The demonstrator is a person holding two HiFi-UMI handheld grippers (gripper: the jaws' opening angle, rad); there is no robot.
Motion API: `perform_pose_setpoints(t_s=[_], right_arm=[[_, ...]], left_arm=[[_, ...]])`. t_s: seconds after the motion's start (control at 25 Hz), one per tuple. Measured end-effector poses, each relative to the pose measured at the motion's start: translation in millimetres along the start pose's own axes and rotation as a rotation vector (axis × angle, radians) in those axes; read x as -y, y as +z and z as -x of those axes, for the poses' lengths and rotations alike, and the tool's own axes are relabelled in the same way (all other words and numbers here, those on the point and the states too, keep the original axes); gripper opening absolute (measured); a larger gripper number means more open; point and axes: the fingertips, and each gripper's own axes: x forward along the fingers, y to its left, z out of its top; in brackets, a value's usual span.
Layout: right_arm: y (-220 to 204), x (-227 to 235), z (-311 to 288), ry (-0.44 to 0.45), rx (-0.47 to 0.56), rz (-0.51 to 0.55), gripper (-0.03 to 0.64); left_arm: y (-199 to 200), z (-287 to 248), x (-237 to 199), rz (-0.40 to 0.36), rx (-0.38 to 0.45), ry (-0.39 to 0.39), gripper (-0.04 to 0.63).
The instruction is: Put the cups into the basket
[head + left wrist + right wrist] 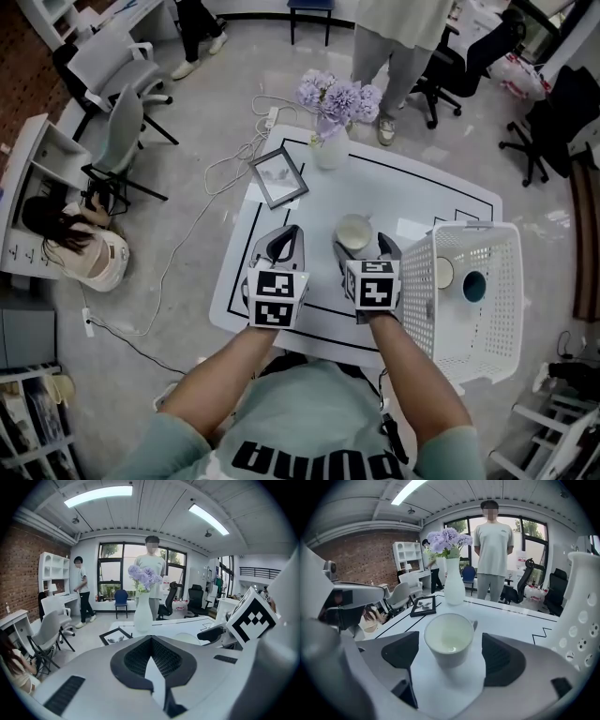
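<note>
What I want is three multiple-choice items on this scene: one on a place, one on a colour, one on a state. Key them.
1. Where does the cup nearest the right tool stand?
A. in the basket
B. on the table
C. on the frame

2. What colour are the flowers?
A. red
B. purple
C. yellow

3. How is the right tool?
A. shut on the cup
B. shut, empty
C. open round the cup

Key:
1 B: the cup stands on the white tabletop, outside the basket.
2 B: the blooms are pale purple.
3 C: the right gripper view shows a gap between each pad and the cup.
</note>
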Motion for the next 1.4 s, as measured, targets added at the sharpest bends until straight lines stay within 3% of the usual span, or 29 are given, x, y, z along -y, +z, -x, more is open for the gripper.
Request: perform_pose_setpoints(t_s=[0.68,1.4], right_arm=[[2.6,-4.8,-30.9,0.018,-0.061,0.115,0.400],[18.1,-13.2,-5.7,0.039,-0.011,0.108,0.400]], left_arm=[[-7.3,-10.8,-4.0,-0.006,-0.024,-0.005,0.006],[-7.1,-5.1,-0.7,-0.011,-0.026,-0.011,0.006]])
